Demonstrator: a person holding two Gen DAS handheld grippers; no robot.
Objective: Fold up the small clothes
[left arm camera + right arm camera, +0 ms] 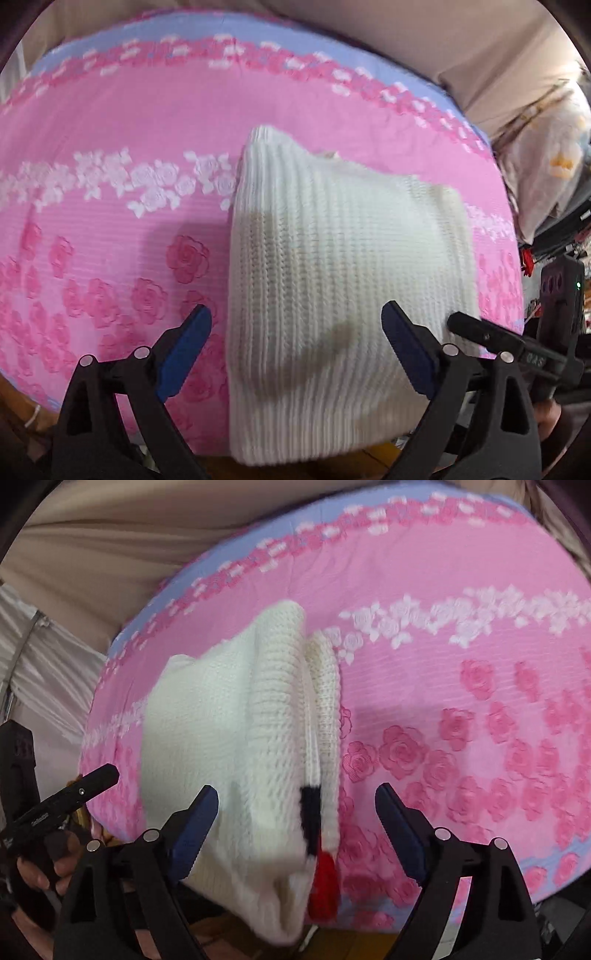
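A white ribbed knit sweater (332, 258) lies folded on the pink rose-patterned bedsheet (110, 221), reaching over the near edge of the bed. My left gripper (295, 308) stands open above the sweater's near part; its left finger is over the sheet, its right finger over the knit. In the right wrist view the same sweater (221, 720) shows a folded sleeve with a black and red cuff (321, 867). My right gripper (295, 789) is open, with the cuff end lying between its fingers, and neither pad presses on it.
The right gripper's body (498, 339) shows at the left wrist view's right edge. A hand (48, 867) holds the left gripper (62, 794). A floral pillow (546, 162) lies past the bed's right side. Beige fabric (110, 535) backs the bed.
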